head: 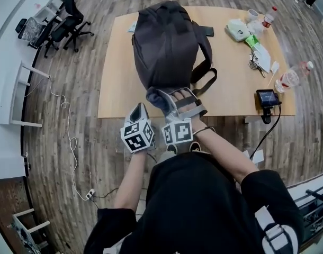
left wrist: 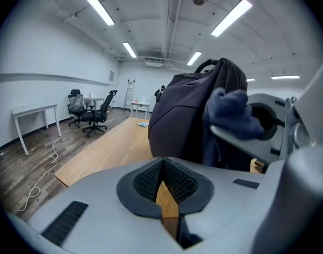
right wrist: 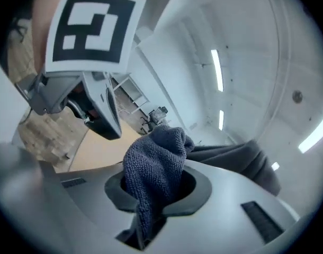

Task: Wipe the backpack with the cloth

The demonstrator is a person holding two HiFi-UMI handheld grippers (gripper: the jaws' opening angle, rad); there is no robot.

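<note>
In the head view, the backpack (head: 164, 41) was seen standing on the table (head: 119, 62) at upper centre. The cloth (head: 157, 97) was held against its near lower edge by the right gripper (head: 172, 100), with the left gripper (head: 138, 111) just beside it at lower left. In the left gripper view, the jaws were found pressed together on nothing, with the backpack filling mid-frame beyond. In the right gripper view, the cloth was seen pinched between nearly closed jaws and bunched above them at centre. A good wipe was judged to need that bunch pressed flat and drawn in long strokes while the bag was steadied by the empty gripper.
</note>
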